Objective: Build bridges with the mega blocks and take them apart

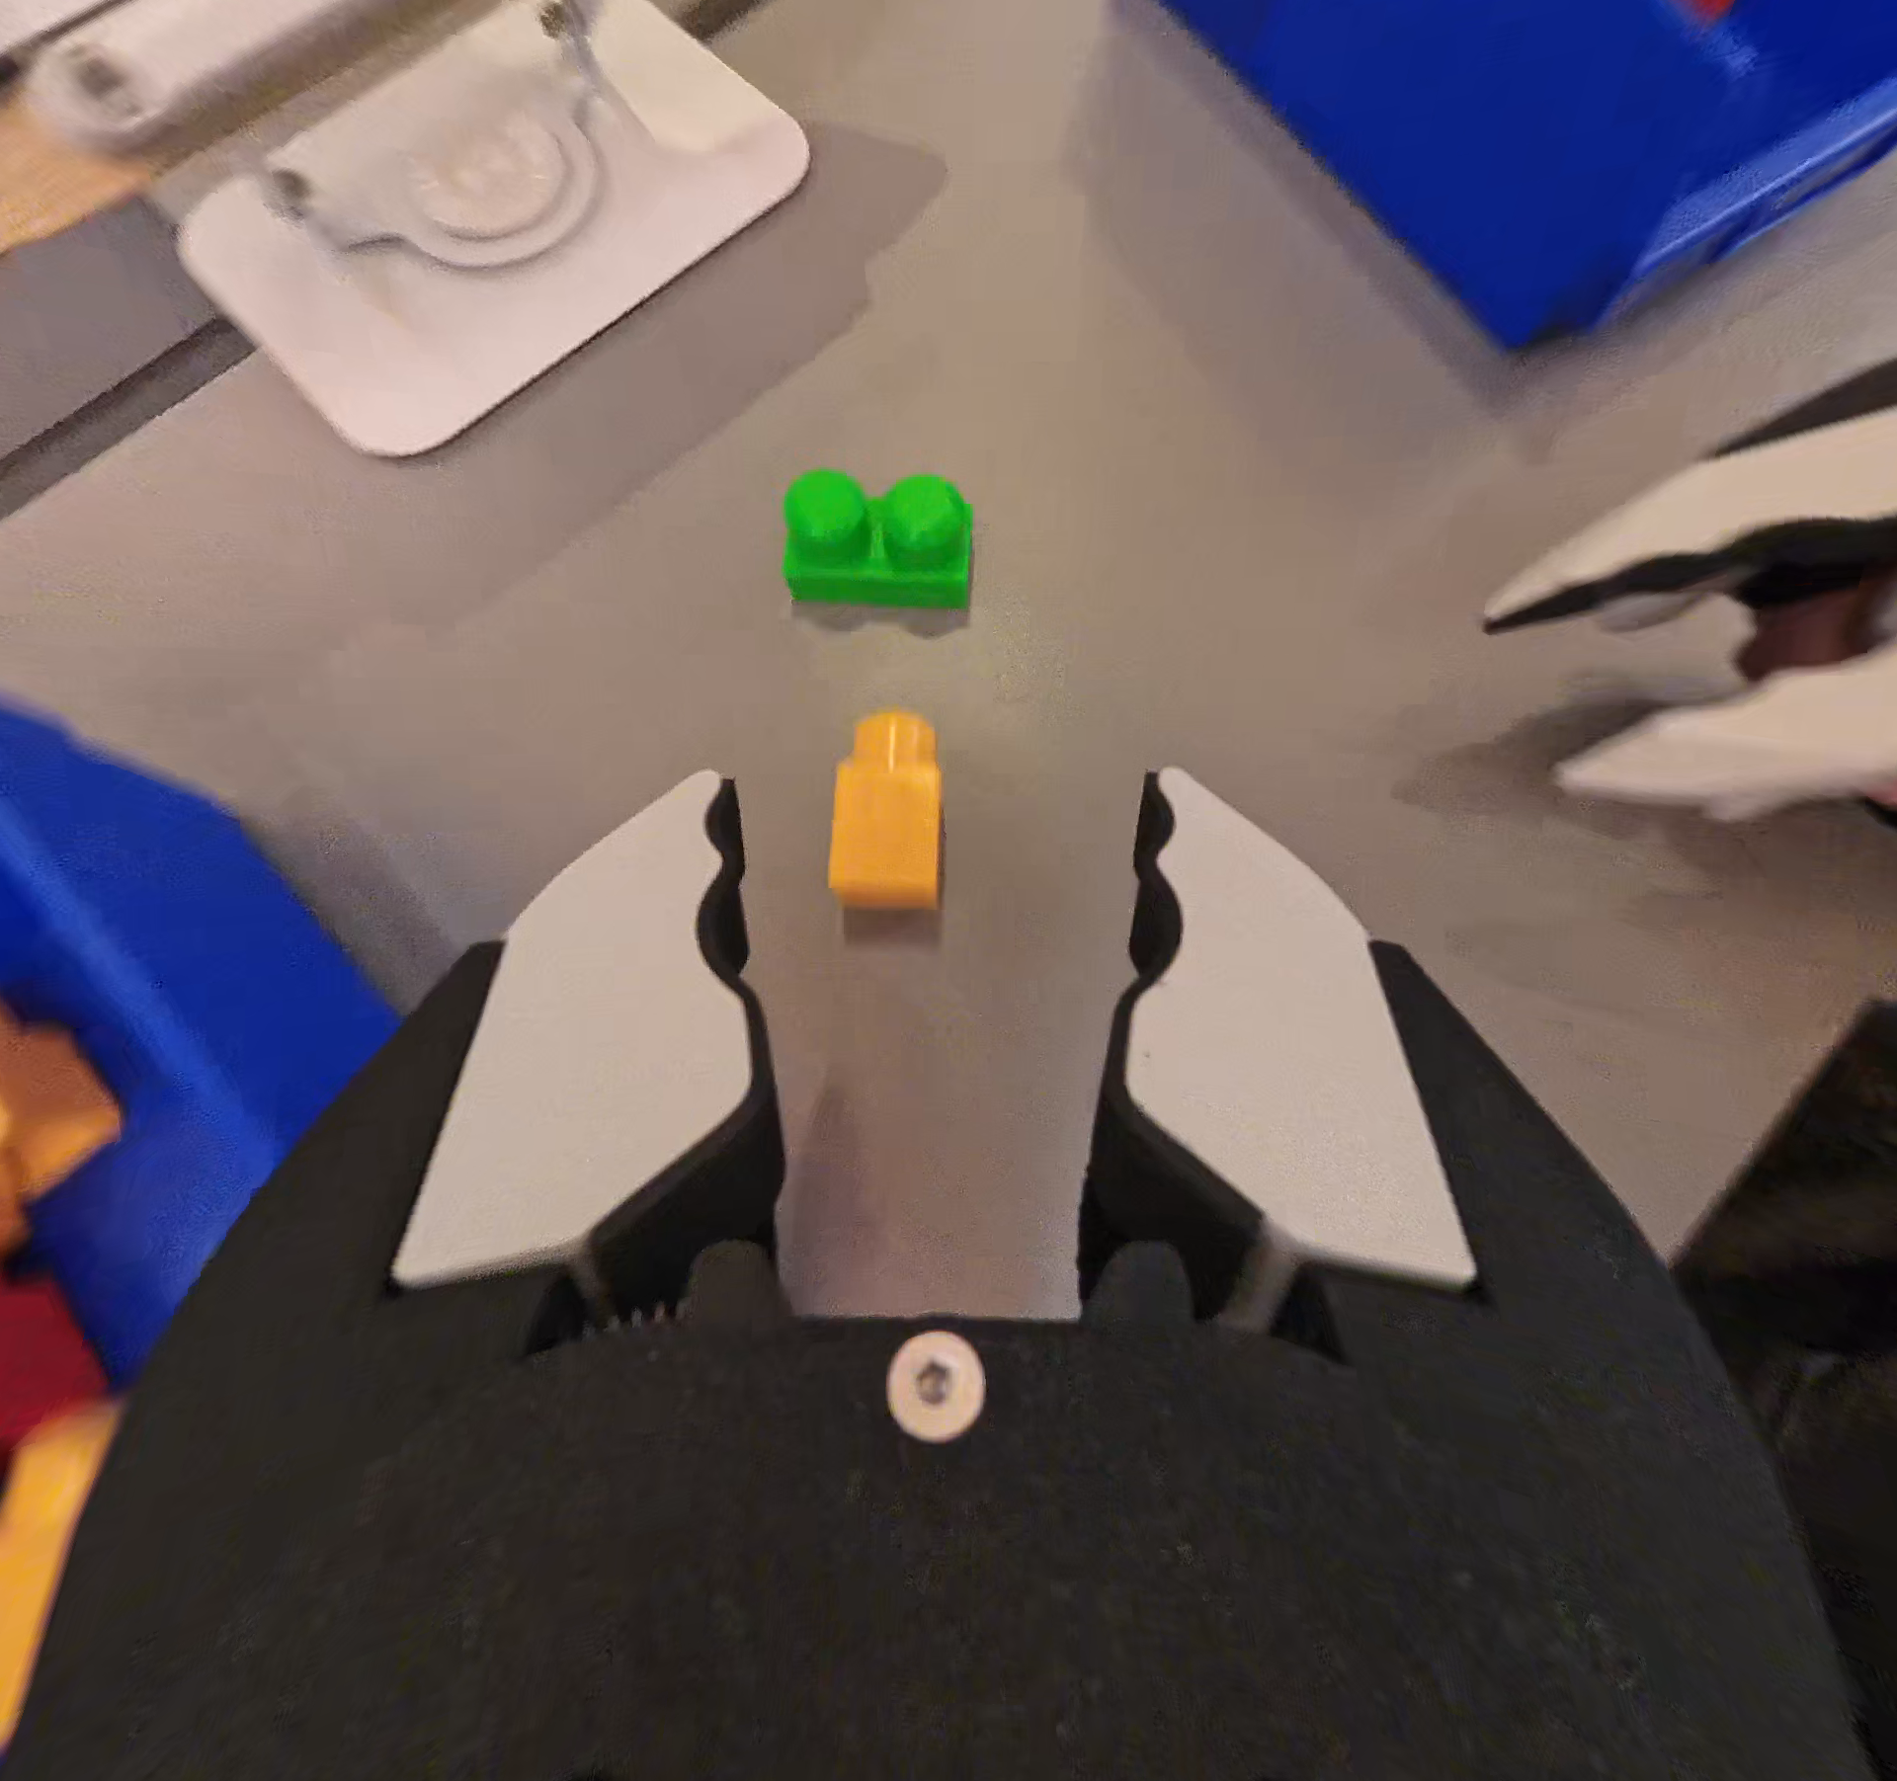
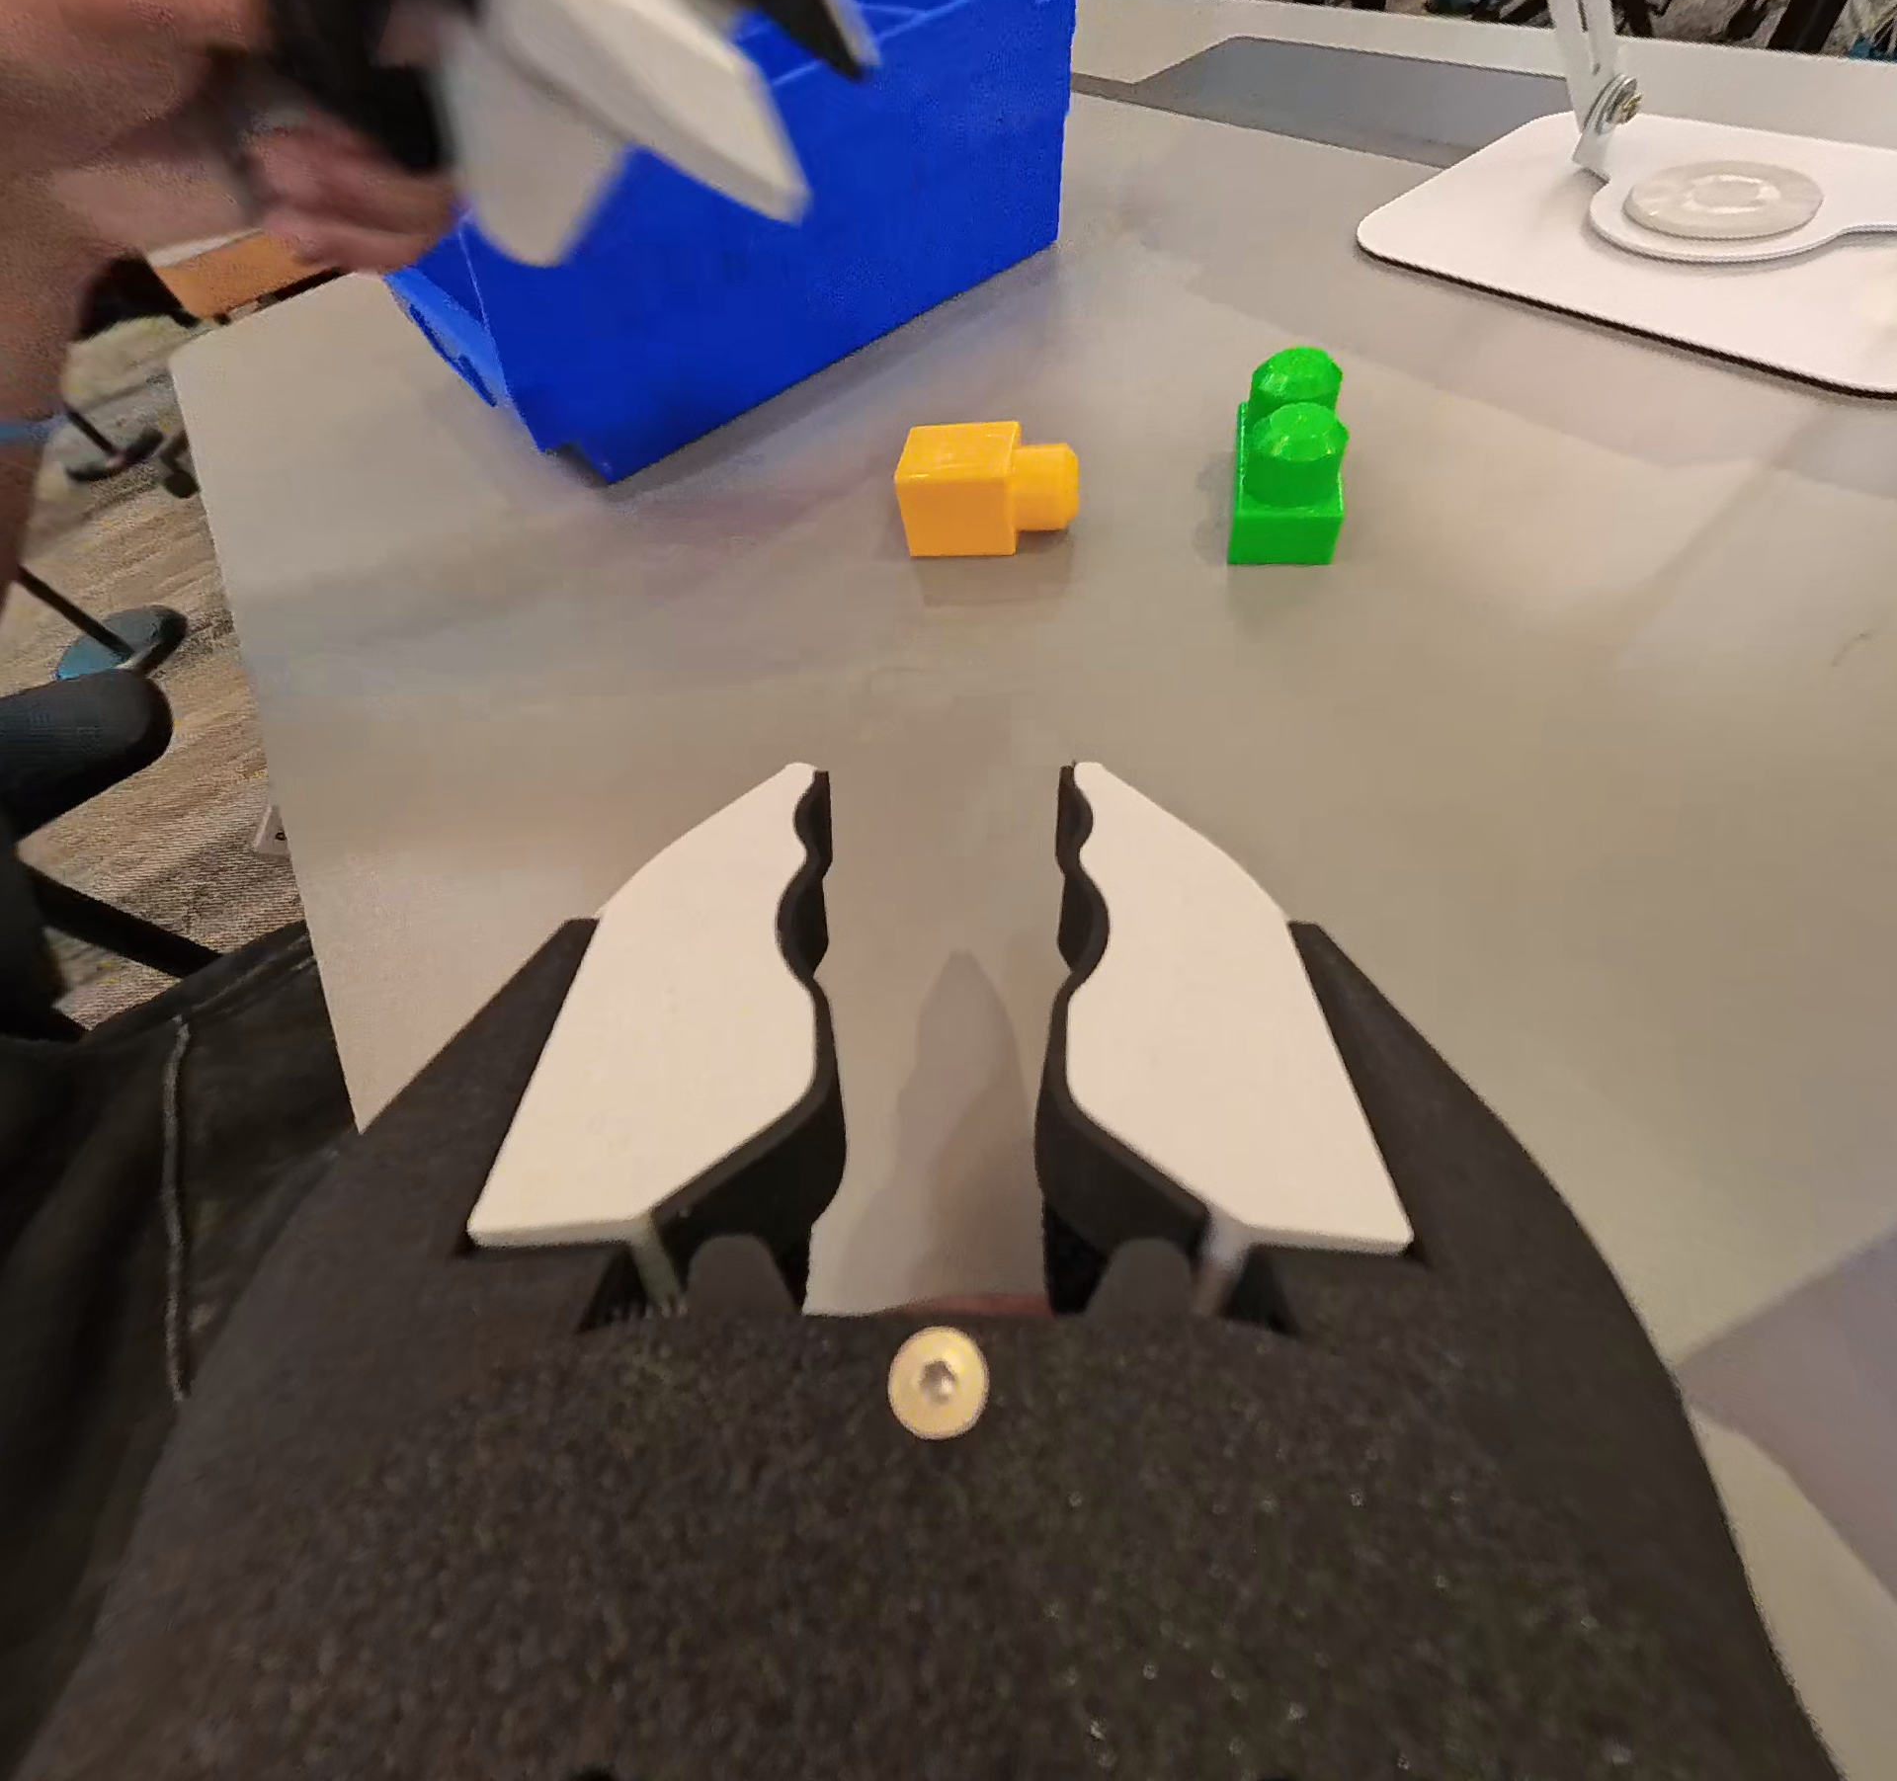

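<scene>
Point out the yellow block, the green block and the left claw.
yellow block (image 2: 960,490): right wrist view, its square body.
green block (image 2: 1285,521): right wrist view, its front face.
left claw (image 1: 939,788): left wrist view, midway between its tips.

Glossy plastic blocks (image 2: 985,490), matt table (image 2: 1437,808)

Bare desk (image 2: 1540,757) is lying open between the right hand-held gripper (image 2: 942,777) and the 2 blocks. The orange block (image 2: 965,492) and green block (image 2: 1288,490) are sitting apart, leaving a gap between them. A blue bin (image 2: 780,295) is crowding the orange block's far left. A white stand base (image 2: 1601,295) is blocking the far right. The left hand-held gripper (image 1: 939,788), jaws parted, is hanging just above the orange block (image 1: 885,823). A 2nd blue bin (image 1: 1488,110) is sitting beyond the green block (image 1: 878,541), well apart.
</scene>
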Demonstrator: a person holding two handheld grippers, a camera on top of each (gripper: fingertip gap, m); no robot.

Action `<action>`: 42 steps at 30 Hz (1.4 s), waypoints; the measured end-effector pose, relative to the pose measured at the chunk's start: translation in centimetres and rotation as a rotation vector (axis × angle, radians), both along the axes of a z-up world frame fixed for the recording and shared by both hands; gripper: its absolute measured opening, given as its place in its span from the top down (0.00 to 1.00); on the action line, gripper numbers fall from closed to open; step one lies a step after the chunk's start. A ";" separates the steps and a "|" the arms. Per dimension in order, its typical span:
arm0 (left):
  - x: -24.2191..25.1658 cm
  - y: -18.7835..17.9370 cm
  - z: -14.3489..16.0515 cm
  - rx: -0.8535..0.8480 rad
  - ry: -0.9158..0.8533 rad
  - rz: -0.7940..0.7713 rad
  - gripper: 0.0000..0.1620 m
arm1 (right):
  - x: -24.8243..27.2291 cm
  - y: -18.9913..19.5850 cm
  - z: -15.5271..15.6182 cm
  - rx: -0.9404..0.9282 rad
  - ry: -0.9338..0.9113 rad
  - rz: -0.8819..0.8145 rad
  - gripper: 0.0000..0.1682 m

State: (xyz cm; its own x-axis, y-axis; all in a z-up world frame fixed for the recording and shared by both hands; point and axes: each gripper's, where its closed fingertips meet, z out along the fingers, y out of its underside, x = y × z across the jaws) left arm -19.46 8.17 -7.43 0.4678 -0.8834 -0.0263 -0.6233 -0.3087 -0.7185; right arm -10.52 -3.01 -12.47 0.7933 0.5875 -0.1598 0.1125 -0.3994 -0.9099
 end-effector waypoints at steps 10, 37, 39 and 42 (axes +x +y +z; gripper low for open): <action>-21.3 -5.5 -3.0 0.059 -0.231 0.613 0.58 | -0.9 0.3 -1.3 -0.038 -0.016 0.025 0.75; -26.6 6.0 -9.2 -0.321 0.434 0.428 0.50 | -0.5 0.1 -1.4 -0.041 -0.022 0.034 0.75; -26.4 5.9 -9.8 -0.377 0.425 0.409 0.51 | -0.5 0.1 -1.4 -0.043 -0.021 0.034 0.75; -25.4 5.9 -10.0 -0.408 0.370 0.372 0.60 | -0.5 0.1 -1.5 -0.047 -0.024 0.034 0.75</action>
State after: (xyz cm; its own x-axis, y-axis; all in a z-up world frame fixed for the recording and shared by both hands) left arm -44.91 14.09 -17.39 0.7676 -0.6382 0.0584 -0.6062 -0.7526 -0.2572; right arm -11.00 -2.88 -13.95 0.7771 0.6062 -0.1693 0.1481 -0.4375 -0.8869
